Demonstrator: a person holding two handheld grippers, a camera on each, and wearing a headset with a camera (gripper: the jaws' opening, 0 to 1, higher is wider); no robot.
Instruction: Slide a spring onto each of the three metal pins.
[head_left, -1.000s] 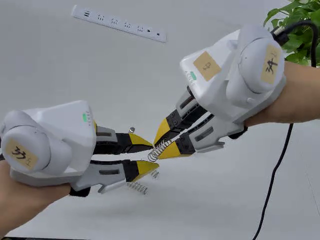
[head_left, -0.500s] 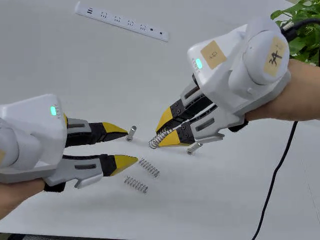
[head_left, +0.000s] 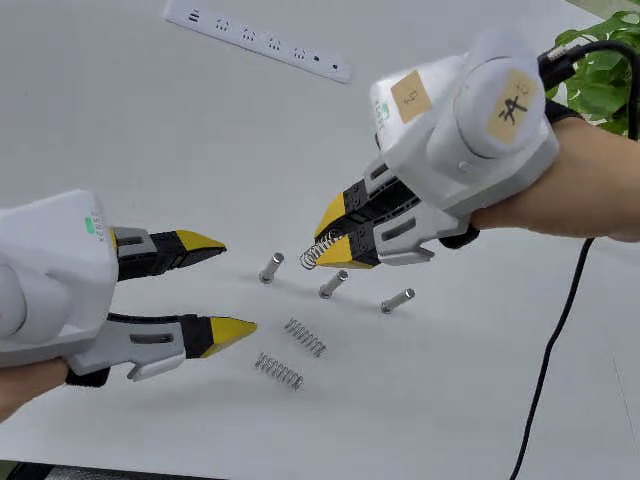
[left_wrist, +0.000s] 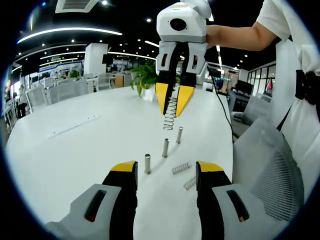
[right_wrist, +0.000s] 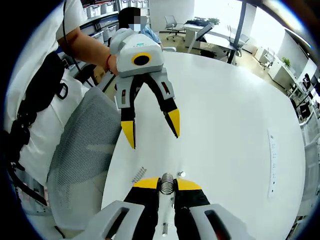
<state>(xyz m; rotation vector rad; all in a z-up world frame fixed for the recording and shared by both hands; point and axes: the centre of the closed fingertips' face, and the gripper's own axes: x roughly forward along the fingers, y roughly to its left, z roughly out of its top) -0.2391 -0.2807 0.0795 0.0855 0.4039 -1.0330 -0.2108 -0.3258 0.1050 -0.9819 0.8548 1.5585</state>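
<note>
Three short metal pins (head_left: 270, 267) (head_left: 333, 284) (head_left: 397, 300) lie in a row on the white table (head_left: 150, 150). My right gripper (head_left: 330, 240) hovers just above the middle pin, shut on a spring (head_left: 318, 250) that sticks out past its yellow tips. The right gripper view has that spring (right_wrist: 166, 184) end-on between the jaws. My left gripper (head_left: 228, 285) is open at the left, empty, short of the nearest pin. Two loose springs (head_left: 305, 337) (head_left: 278, 371) lie in front of the pins. From the left gripper view, the pins (left_wrist: 165, 148) stand beyond its open jaws, under the held spring (left_wrist: 170, 114).
A white power strip (head_left: 260, 42) lies at the far side of the table. A green plant (head_left: 600, 80) stands at the back right, and a black cable (head_left: 550, 350) runs down the right side. A grey mesh chair (right_wrist: 75, 150) stands at the table's edge.
My left gripper has drawn back to the left and its jaws have spread wider. The right gripper has lifted slightly with the spring, uncovering all three pins.
</note>
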